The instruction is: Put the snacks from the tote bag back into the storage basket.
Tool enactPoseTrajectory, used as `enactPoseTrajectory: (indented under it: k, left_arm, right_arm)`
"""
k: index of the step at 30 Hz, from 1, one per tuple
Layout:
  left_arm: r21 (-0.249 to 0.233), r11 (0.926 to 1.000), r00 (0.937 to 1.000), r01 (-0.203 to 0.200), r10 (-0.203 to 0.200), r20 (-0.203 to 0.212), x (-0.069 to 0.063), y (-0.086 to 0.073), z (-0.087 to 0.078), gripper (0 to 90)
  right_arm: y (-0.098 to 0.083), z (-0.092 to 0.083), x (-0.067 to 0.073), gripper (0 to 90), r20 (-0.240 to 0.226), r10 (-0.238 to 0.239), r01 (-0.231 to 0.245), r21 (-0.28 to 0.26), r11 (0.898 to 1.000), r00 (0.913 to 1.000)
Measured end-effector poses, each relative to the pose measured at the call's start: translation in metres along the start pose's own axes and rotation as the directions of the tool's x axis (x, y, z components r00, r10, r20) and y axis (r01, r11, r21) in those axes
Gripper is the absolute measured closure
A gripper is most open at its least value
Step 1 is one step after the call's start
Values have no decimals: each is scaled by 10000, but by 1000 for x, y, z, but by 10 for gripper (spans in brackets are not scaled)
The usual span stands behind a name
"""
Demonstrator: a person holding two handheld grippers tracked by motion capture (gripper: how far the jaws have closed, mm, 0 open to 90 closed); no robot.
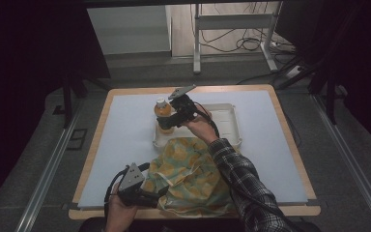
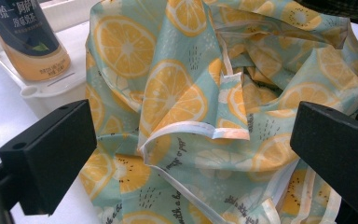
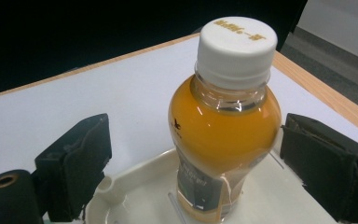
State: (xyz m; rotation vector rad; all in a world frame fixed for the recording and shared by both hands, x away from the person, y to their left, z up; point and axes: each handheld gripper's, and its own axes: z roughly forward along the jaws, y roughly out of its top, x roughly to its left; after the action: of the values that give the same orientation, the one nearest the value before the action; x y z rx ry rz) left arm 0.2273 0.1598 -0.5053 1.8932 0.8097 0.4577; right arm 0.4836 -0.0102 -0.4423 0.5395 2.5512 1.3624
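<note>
In the right gripper view the right gripper has its jaws spread wide on either side of the orange drink bottle. The right jaw lies just beside the bottle's shoulder, and whether it touches cannot be told. A clear gap separates the left jaw from the bottle, so nothing is clamped. The bottle stands upright, white cap on, in the near left corner of the white tray; its base and the tray's front edge are cut off at the bottom of the frame.

In the high view the same bottle sits at centre, at the left end of the tray, with the right gripper closing it off from the right so that its lower half is hard to make out.

The left gripper appears at the lower left of the high view, at the near edge of the bench, against the lemon-print cloth bag. In the left gripper view its jaws stand far apart with the bag crumpled between and beyond them. They do not grip it, and the folds hide whether either jaw brushes the fabric. The bag's opening is a dark hollow at right centre, and its contents cannot be seen. The bottle's label is cut off at the upper left.
</note>
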Motion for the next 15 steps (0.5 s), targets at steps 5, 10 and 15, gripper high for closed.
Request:
enactPoseTrajectory:
  k: [5,10,15]
  left_arm:
    - [-10,10000,10000,25,-25,27,0,0,0,5]
    - [-43,10000,9999,76,-76,102,0,0,0,5]
    - [-40,10000,9999,69,-69,86,0,0,0,5]
  right_arm:
    - [0,-6,0,69,-38,88,-88,47,10000,10000]
    - [-3,-11,1,66,-53,59,-58,79,10000,10000]
    - [-5,-15,2,66,-2,-11,11,124,9999,10000]
